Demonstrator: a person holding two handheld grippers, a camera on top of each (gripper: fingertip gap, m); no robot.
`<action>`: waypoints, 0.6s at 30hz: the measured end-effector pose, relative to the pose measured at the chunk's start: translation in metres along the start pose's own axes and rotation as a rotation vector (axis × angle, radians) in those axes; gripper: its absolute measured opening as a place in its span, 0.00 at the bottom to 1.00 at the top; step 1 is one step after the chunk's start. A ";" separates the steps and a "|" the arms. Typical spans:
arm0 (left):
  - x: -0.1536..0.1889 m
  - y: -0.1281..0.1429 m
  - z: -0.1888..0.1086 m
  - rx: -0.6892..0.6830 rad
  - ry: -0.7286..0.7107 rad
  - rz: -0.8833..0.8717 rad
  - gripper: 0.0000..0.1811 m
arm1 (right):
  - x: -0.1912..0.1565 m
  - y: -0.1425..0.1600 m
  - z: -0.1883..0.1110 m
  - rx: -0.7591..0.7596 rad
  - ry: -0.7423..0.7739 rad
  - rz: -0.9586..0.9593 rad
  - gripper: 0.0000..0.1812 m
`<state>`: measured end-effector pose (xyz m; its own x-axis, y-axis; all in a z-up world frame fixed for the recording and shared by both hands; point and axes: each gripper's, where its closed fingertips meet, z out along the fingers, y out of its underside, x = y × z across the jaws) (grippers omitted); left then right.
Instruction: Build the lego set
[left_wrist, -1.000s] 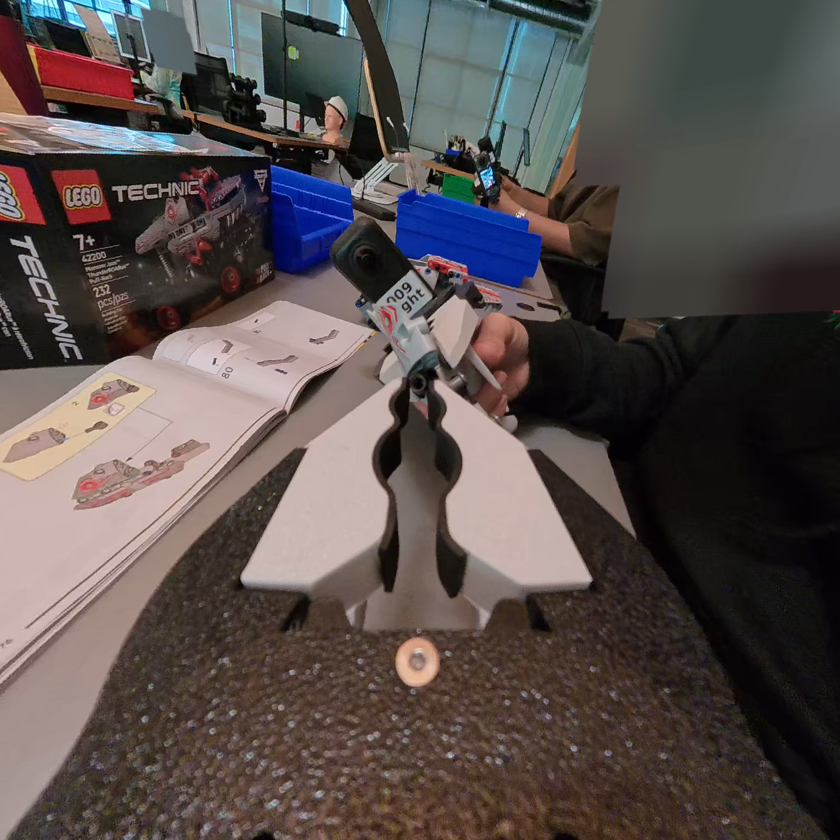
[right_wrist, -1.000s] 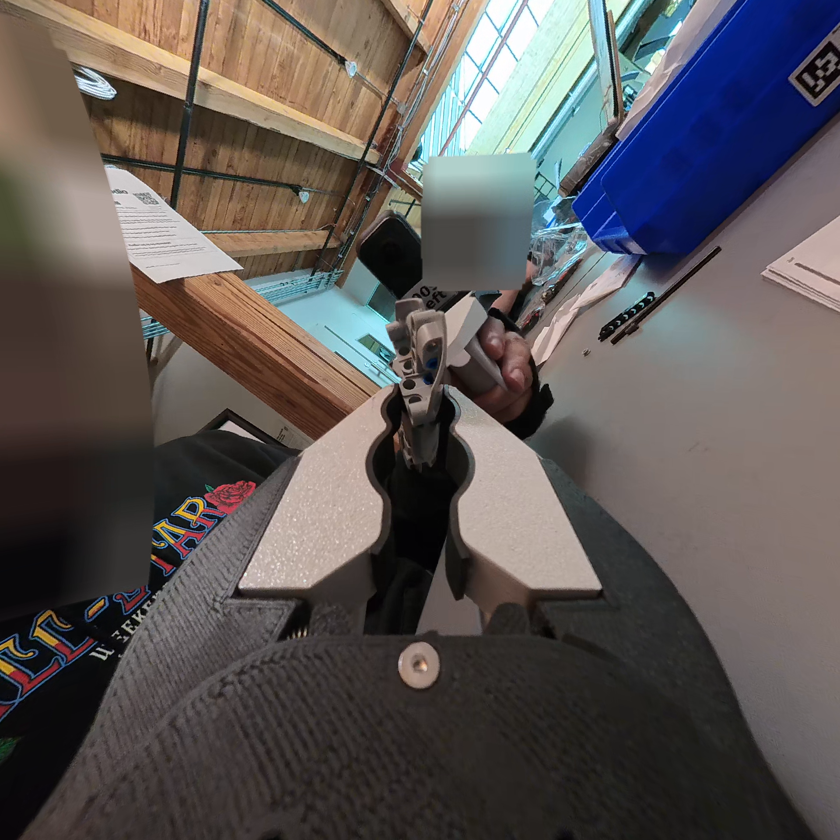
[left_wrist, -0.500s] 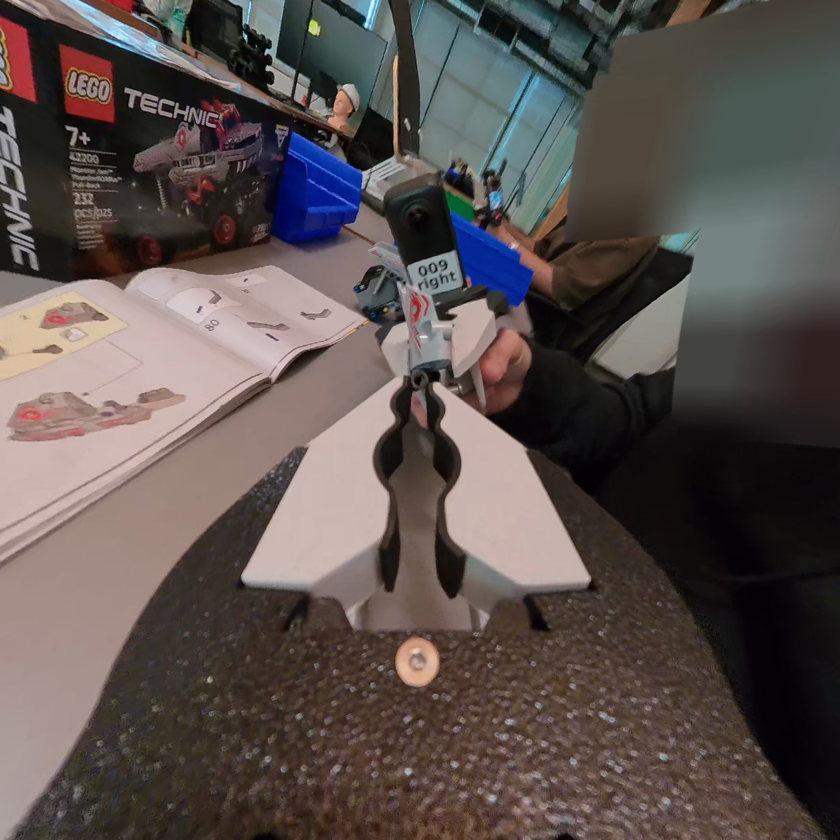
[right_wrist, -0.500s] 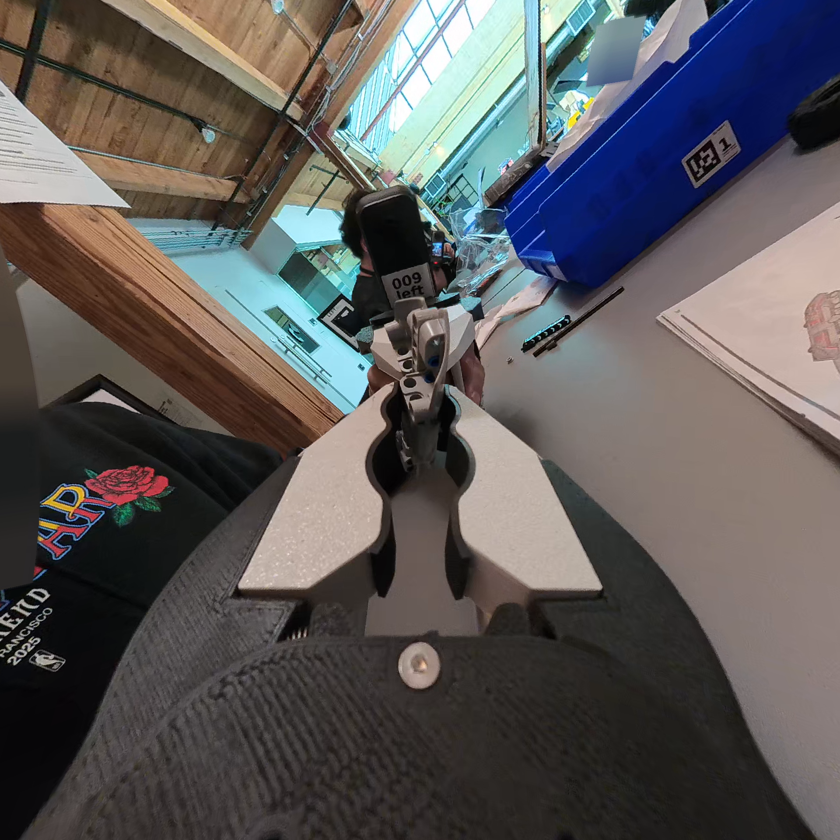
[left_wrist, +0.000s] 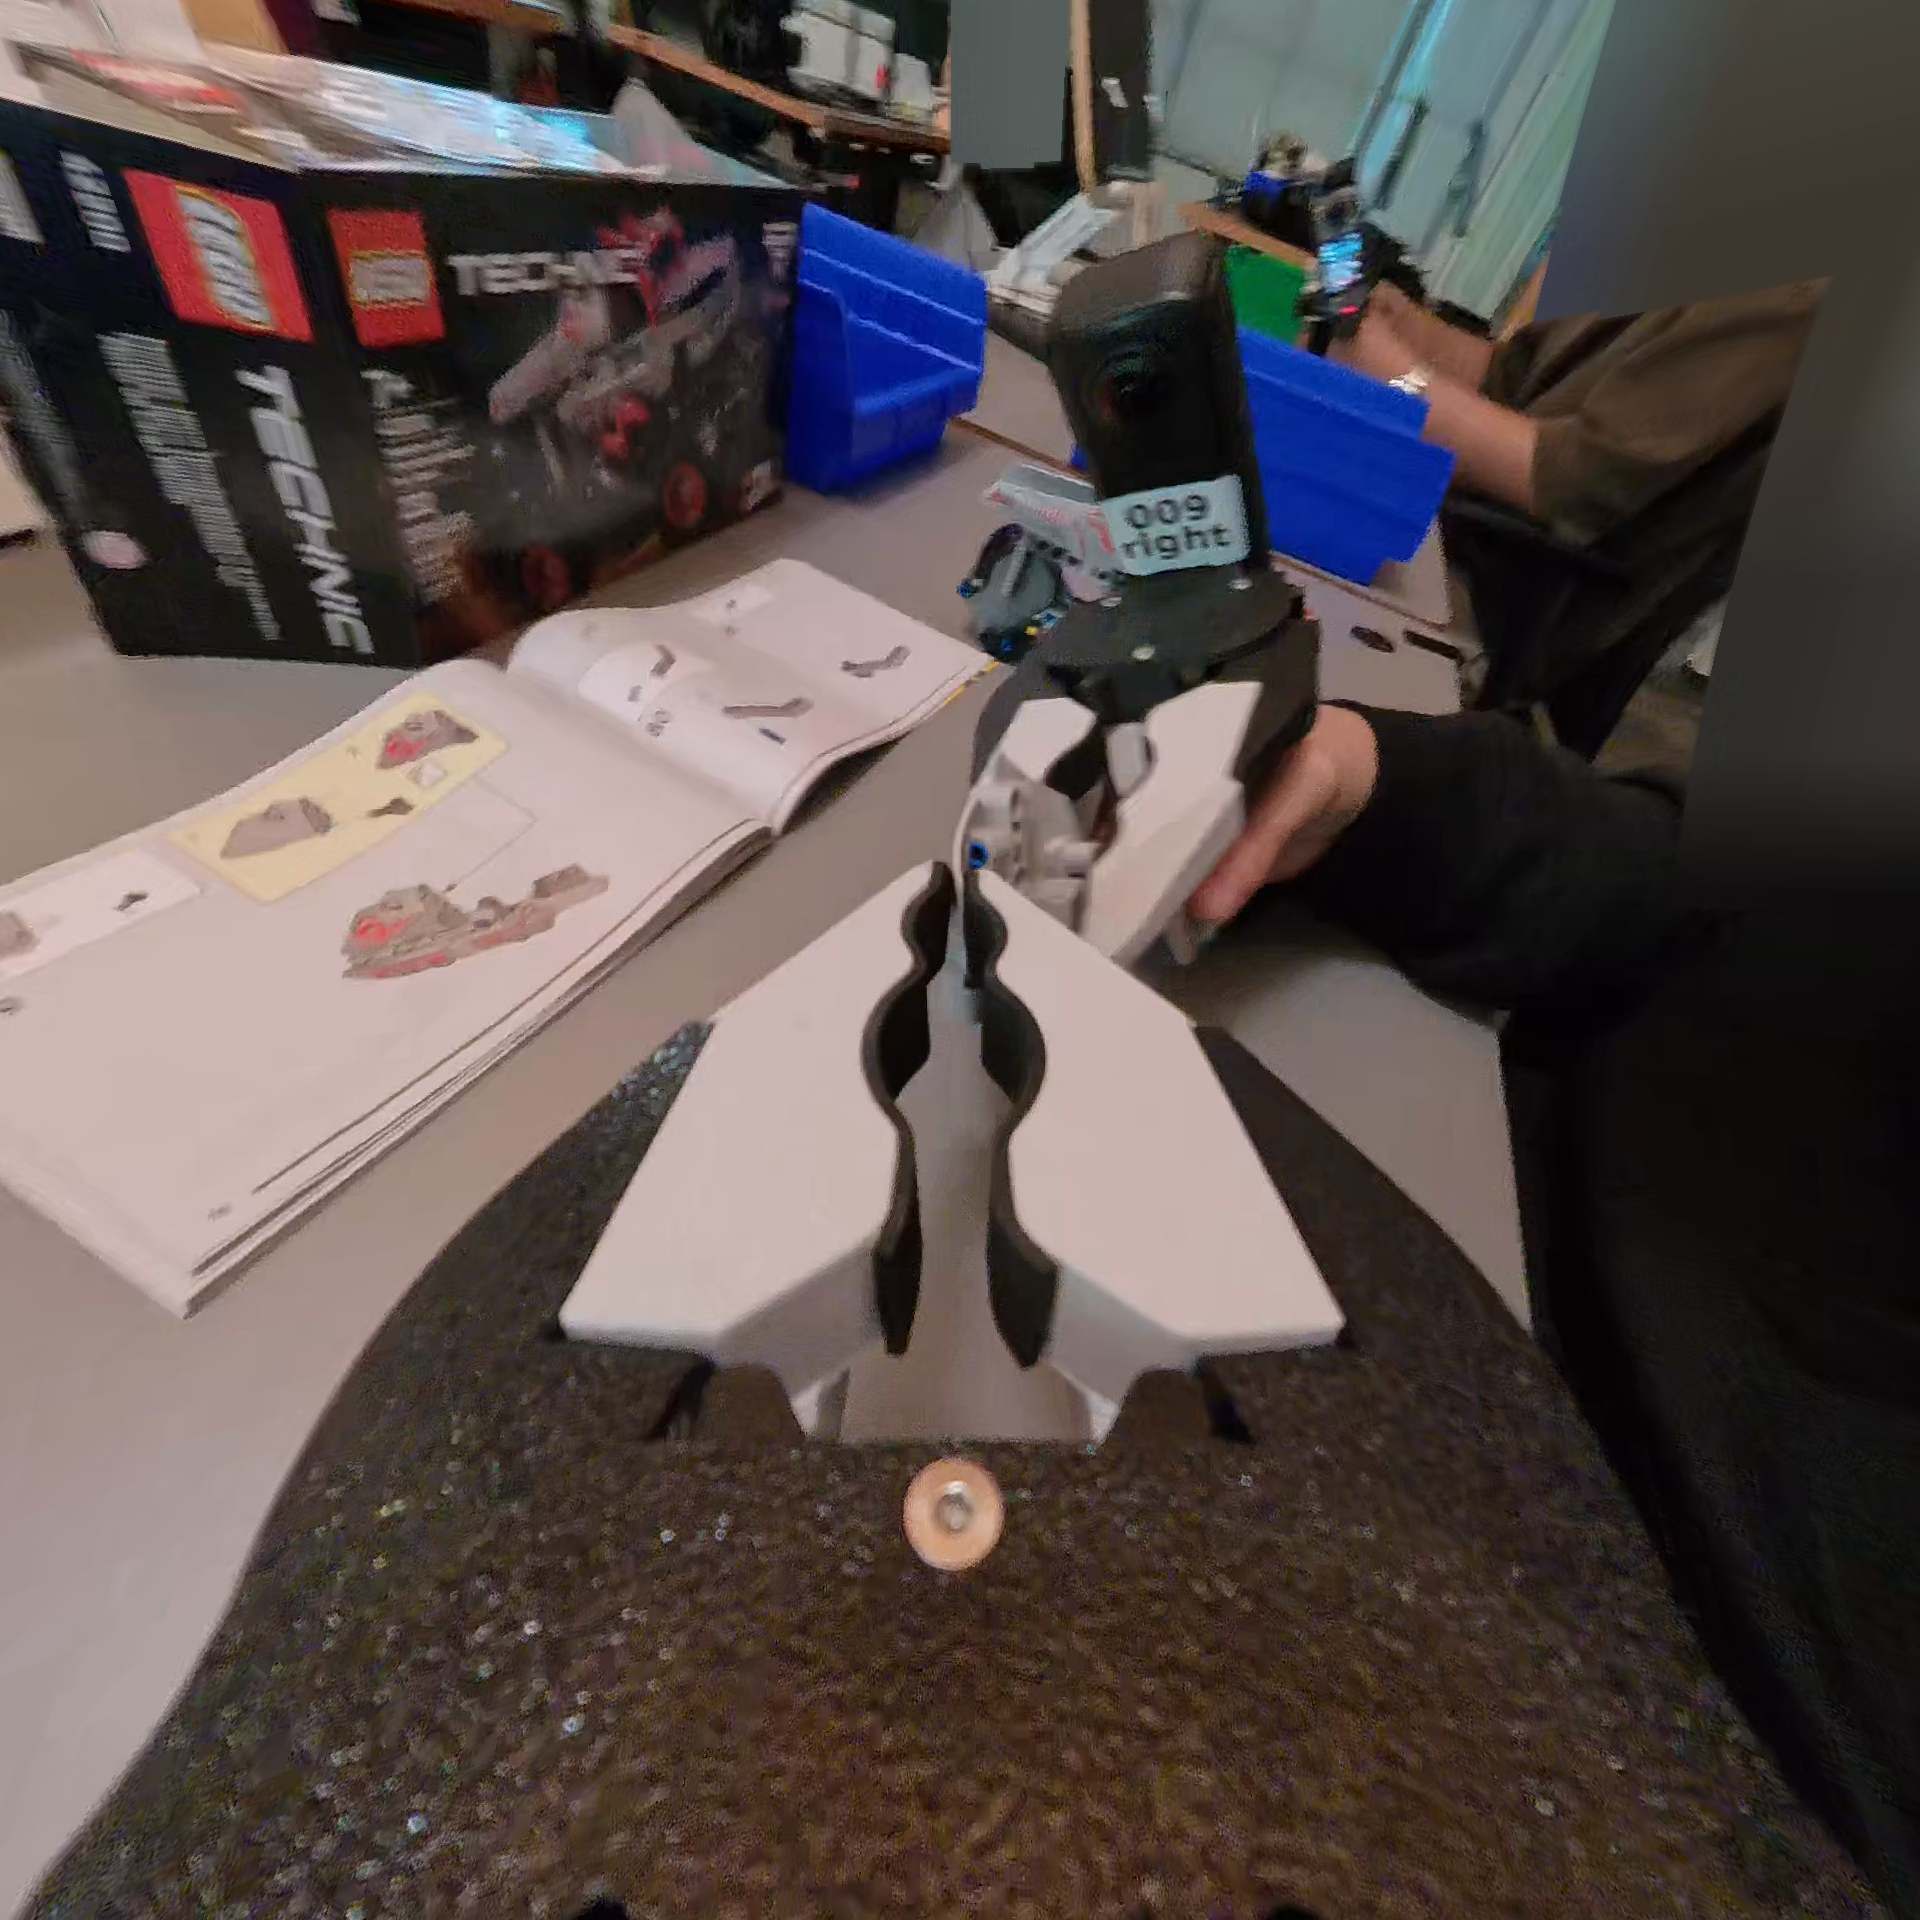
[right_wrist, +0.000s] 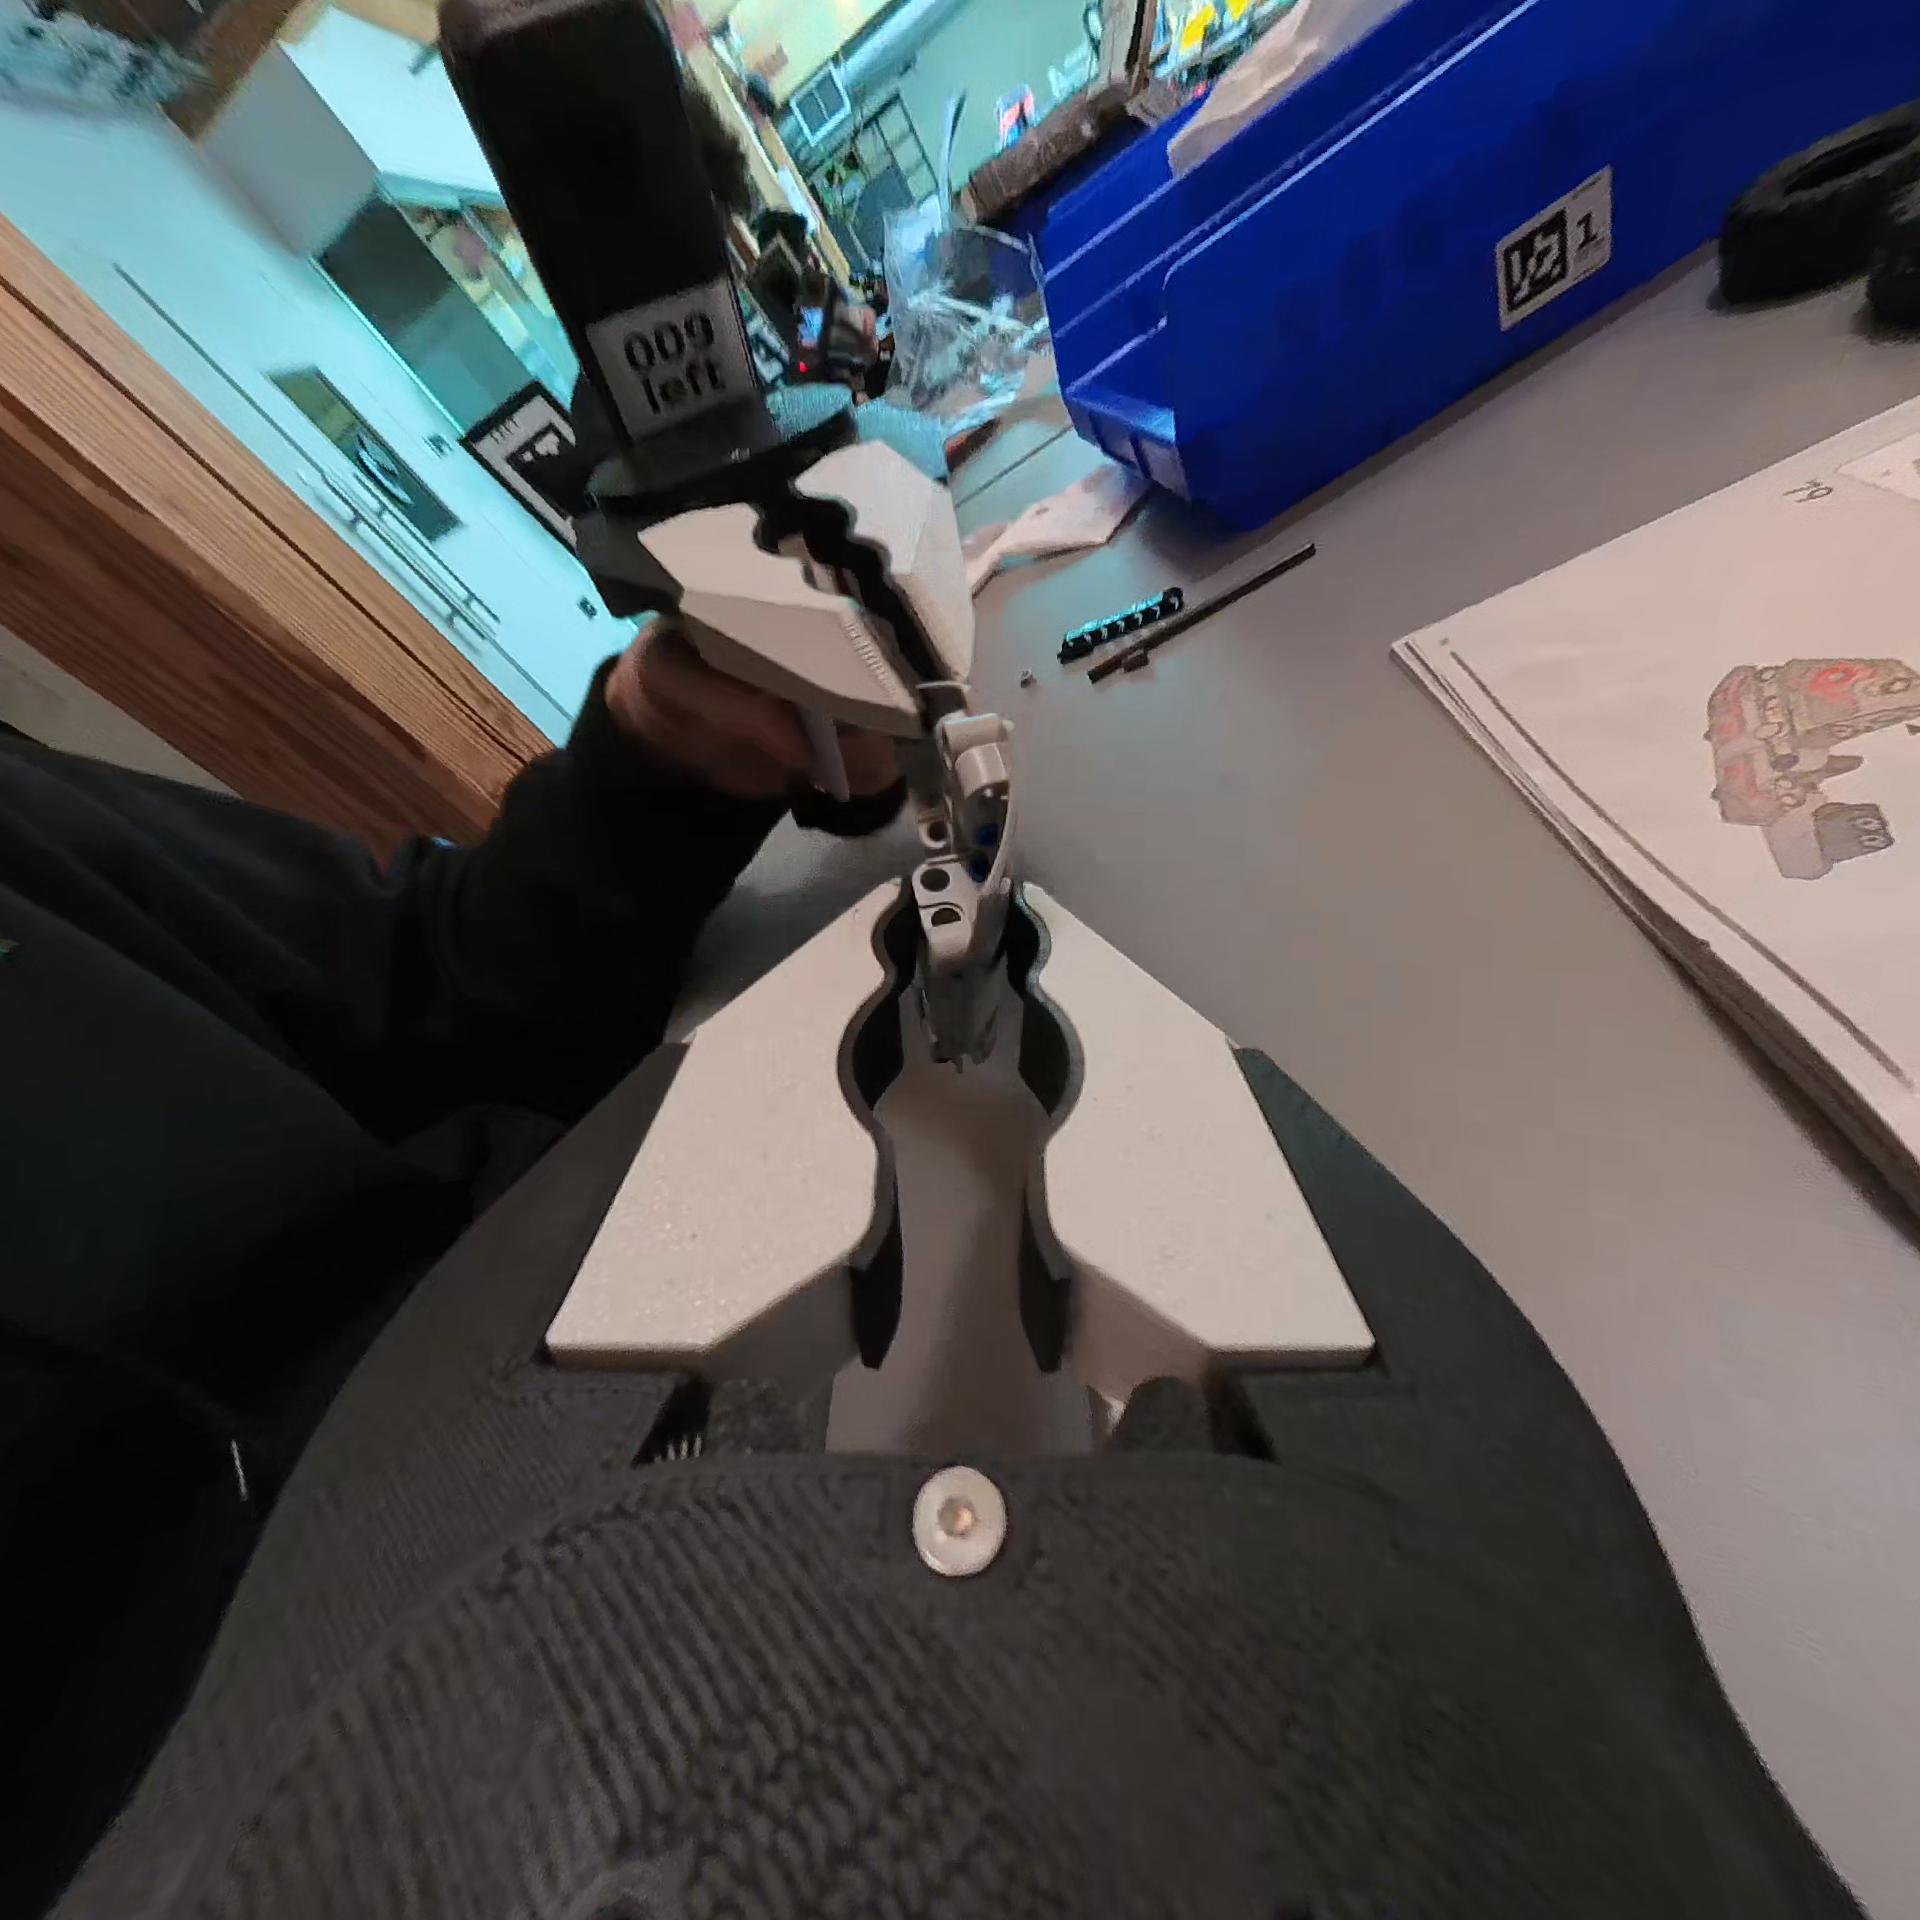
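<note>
- A grey lego piece (right_wrist: 961, 852) with blue pins stands nearly upright above the table, its lower end clamped between the right gripper's (right_wrist: 958, 914) fingertips.
- Its upper end meets the tips of the left gripper (left_wrist: 961, 894).
- An instruction booklet (left_wrist: 436, 831) lies open beside a black set box (left_wrist: 395, 416).

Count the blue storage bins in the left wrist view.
2. One blue bin stands right of the set's box; the other blue bin sits farther right, behind the right gripper. More may be hidden.
</note>
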<state>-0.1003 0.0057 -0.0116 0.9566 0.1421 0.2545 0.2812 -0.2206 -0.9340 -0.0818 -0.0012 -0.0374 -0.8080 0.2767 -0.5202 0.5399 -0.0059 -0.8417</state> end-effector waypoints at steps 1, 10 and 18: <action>-0.003 -0.002 -0.002 0.017 -0.016 -0.004 0.00 | -0.003 0.000 0.001 -0.001 -0.018 -0.006 0.09; -0.007 -0.003 -0.004 0.056 0.022 -0.122 0.00 | 0.002 -0.021 -0.010 0.128 0.013 -0.051 0.23; -0.001 -0.003 0.004 0.025 -0.040 -0.029 0.00 | -0.001 -0.034 -0.015 0.220 -0.008 -0.033 0.13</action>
<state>-0.1028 0.0105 -0.0098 0.9441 0.1870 0.2716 0.3062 -0.1913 -0.9325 -0.0958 0.0137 -0.0064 -0.8268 0.2722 -0.4922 0.4493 -0.2067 -0.8691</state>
